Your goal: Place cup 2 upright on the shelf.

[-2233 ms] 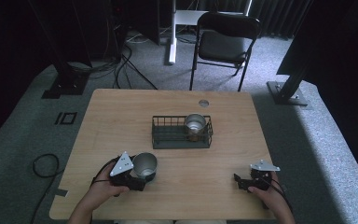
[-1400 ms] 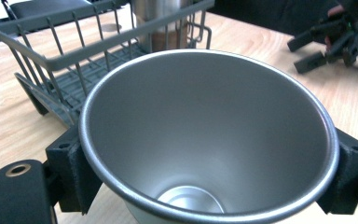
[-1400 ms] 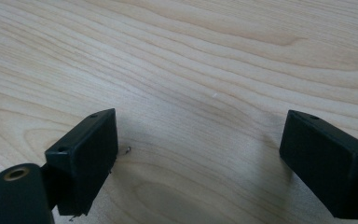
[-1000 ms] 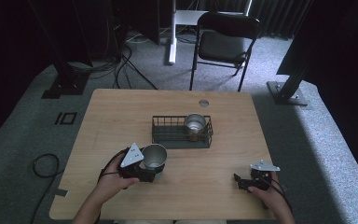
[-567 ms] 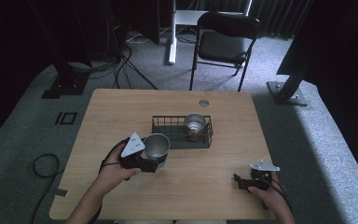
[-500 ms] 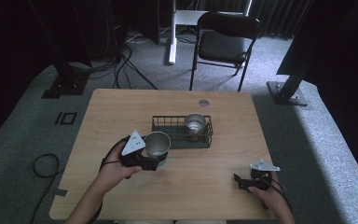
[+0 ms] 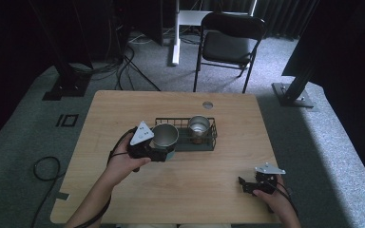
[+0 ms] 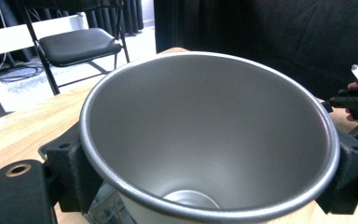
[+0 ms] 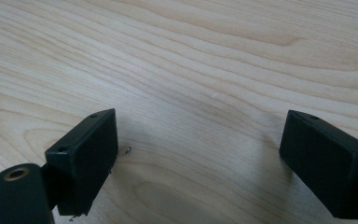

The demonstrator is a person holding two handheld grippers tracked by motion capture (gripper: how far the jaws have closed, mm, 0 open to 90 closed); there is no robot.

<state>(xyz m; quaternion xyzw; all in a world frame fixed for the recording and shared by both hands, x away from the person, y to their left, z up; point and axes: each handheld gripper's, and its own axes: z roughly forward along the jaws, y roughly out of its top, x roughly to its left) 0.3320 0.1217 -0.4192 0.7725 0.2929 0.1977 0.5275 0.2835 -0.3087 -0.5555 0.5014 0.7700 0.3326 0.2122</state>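
A steel cup [image 7: 165,135] sits clamped in my left gripper [image 7: 164,153], held above the table at the left end of the black wire basket [image 7: 208,142]. The left gripper view looks straight down into this cup [image 8: 205,135], with a black jaw on each side of its wall. A second steel cup [image 7: 199,127] stands inside the basket, towards its right. My right gripper [image 7: 244,184] rests low at the table's front right; in the right gripper view its jaws [image 9: 205,163] stand wide apart over bare wood with nothing between them.
The wooden table [image 7: 123,109] has a round cable hole [image 7: 207,105] behind the basket. A black folding chair [image 7: 228,45] stands beyond the far edge. Cables lie on the grey carpet at the left [image 7: 43,166].
My left gripper has carried the steel cup up and away from the front left of the table to the basket's left end. The right gripper has stayed put.
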